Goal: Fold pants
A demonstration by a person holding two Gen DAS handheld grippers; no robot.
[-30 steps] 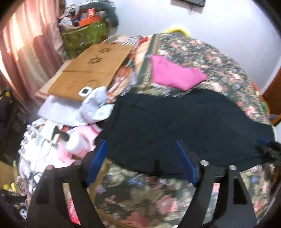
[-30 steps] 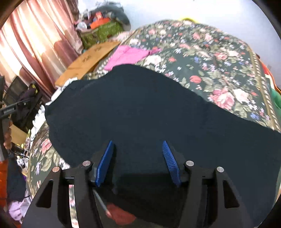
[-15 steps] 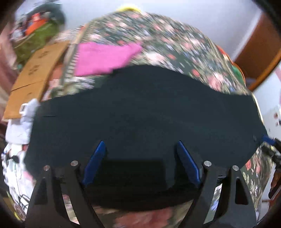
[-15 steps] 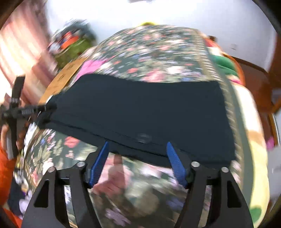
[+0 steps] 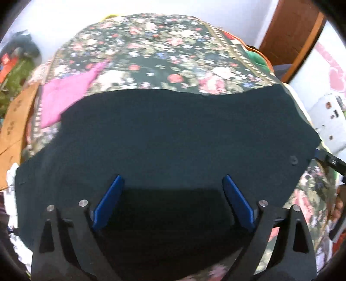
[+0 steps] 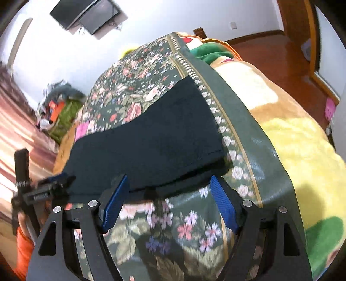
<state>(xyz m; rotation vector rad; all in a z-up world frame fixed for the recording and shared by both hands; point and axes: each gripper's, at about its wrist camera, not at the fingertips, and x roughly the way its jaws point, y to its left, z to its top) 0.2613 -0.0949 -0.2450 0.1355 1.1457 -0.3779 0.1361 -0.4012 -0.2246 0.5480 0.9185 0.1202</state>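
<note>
Jaws of both grippers held apart, nothing clamped: dark pants (image 5: 173, 134) laid flat on bed (image 5: 155, 51), ready for folding.

I count one pair of dark pants (image 5: 173, 138), one pink cloth (image 5: 64, 93), one floral bedspread (image 5: 164, 54), one wall screen (image 6: 86, 15), and my two grippers (image 5: 172, 203) (image 6: 168, 203).

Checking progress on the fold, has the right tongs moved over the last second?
Yes. The right tongs backed off the black pants toward their near edge; the floral bedspread now shows beneath them, jaws open.
</note>
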